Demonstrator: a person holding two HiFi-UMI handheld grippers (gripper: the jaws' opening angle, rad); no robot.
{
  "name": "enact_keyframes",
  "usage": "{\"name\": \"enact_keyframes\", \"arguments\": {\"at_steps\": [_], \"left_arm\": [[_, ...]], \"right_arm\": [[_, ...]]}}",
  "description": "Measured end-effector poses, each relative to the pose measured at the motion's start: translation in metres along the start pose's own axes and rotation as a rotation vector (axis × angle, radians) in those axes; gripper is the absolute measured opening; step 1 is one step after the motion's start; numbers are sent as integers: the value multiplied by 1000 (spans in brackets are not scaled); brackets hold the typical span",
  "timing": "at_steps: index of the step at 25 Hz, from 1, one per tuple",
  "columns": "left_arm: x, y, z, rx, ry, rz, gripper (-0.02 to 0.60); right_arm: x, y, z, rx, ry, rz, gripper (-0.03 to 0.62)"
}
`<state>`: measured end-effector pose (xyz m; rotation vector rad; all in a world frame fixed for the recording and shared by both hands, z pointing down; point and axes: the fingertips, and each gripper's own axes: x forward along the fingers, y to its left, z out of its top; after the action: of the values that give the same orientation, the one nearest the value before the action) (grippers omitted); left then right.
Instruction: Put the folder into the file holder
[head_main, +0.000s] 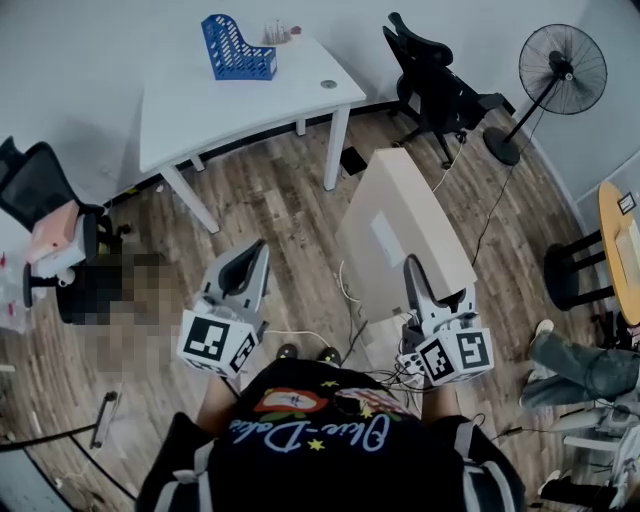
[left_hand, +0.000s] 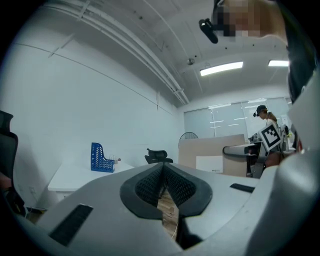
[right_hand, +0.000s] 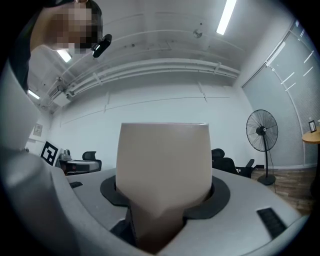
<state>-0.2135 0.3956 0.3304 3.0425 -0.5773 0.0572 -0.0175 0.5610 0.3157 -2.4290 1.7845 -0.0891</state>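
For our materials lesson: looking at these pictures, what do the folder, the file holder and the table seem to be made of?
Folder: probably card or matte plastic; plain beige, flat, no shine.
File holder: likely moulded plastic; bright blue, with a grid of holes.
Table: smooth white top, perhaps laminate; white legs, material unclear.

Small items (head_main: 278, 32) beside the file holder (head_main: 238, 48) — perhaps bottles — too small to tell.
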Motion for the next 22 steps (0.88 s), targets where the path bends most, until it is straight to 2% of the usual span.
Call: {"name": "enact_keyframes", "arguments": {"at_steps": [13, 22], "left_arm": [[-7, -31, -10, 0, 27, 70, 5], [-3, -19, -11, 3, 31, 86, 5]], "right_arm": [[-8, -21, 7, 13, -24, 69, 250], [-3, -17, 6, 8, -28, 83, 250]]}}
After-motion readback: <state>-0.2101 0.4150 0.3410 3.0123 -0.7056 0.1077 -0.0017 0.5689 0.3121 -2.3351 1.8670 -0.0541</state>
